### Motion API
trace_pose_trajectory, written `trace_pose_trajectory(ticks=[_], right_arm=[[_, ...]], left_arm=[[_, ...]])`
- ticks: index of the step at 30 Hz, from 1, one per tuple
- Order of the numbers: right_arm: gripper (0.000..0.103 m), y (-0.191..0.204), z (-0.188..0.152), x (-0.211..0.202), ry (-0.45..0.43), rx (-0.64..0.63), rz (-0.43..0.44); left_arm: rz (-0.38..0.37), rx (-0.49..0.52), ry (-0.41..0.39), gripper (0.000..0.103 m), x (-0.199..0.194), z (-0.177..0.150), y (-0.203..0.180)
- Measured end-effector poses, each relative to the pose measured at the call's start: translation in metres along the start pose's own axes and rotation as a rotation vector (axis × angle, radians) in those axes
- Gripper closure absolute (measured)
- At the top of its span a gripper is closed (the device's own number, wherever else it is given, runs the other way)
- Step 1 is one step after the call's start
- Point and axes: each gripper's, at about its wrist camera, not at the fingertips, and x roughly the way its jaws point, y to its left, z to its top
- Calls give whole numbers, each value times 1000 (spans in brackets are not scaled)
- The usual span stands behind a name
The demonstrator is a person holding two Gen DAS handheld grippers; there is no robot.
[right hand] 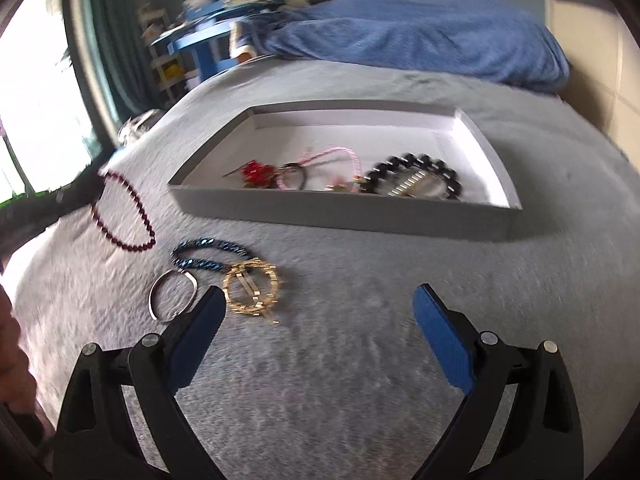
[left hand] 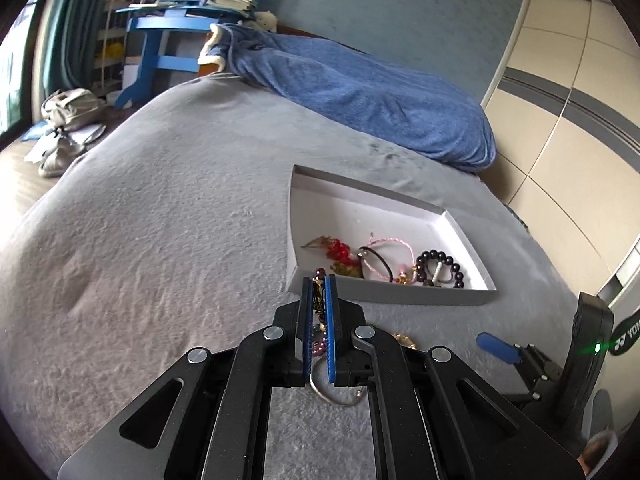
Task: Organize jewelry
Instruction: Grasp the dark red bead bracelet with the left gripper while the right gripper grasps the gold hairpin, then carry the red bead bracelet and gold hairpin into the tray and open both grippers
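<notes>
Three bracelets lie on grey bedding just before the white tray (right hand: 344,216); the left gripper (left hand: 319,292) pinches a dark red beaded strand (right hand: 124,212), the right gripper (right hand: 320,300) spread wide.

The left gripper (left hand: 319,284) is clamping its blue pads nearly together on a bead strand. The right gripper (right hand: 318,300) is hovering low, fingers spread wide.

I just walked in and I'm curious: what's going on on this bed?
A person with two hand-held grippers is sorting jewelry into a shallow grey tray. The left gripper is shut on a dark red bead bracelet, lifting it near the tray. The right gripper is open above the bedspread, near a gold bracelet waiting outside.
</notes>
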Motion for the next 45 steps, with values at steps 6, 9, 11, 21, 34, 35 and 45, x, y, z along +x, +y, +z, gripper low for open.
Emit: trace_pose_trajectory(ticks=[6,9,11,21,34,35,45], right_arm=[[34,20,2,10,9,-95,7],[35,24,1,16,28,-104,9],[35,25,2,19,33,-108,17],[81,29,1,31,80,-124,35],[88,-3,3,10,56,39,83],[88,-4,3,8,52,43,84],[89,-17,2,2,43,89,110]], left_arm=[[6,15,-5,97,2,-1,-3],[5,14,-5,97,2,-1,-4],[2,18,-6,97,2,0,-4],[1,53,-14,97,2,0,-9],[-20,71,-55,97,-6,3,-13],[-21,69,-55,97,-6,4,-13],[-40,59,-74,97,-9,8,-11]])
